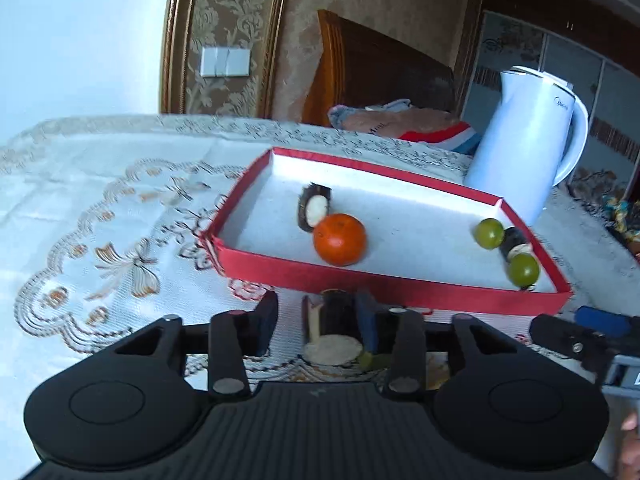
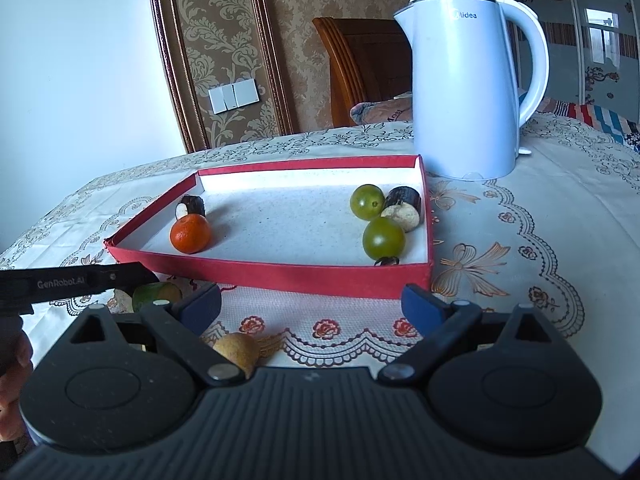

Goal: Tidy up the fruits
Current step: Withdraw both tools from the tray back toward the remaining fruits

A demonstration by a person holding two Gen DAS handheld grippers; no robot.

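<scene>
A red tray (image 1: 248, 258) with a white floor holds an orange tangerine (image 1: 339, 239), a dark cane piece (image 1: 314, 207), two green fruits (image 1: 489, 233) and another cane piece (image 1: 516, 245). In front of the tray, my left gripper (image 1: 317, 314) stands open around a dark cane piece (image 1: 334, 330) on the tablecloth. The right pad lies against the piece and the left pad stands apart from it. My right gripper (image 2: 312, 304) is wide open with nothing between its fingers, just before the tray (image 2: 280, 276). A green fruit (image 2: 156, 294) and a brown fruit (image 2: 236, 350) lie near it.
A white kettle (image 2: 464, 92) stands behind the tray's right corner. A patterned tablecloth (image 2: 520, 240) covers the table. A wooden chair (image 2: 360, 68) and folded cloth sit beyond the far edge. A hand (image 2: 10, 364) shows at the left.
</scene>
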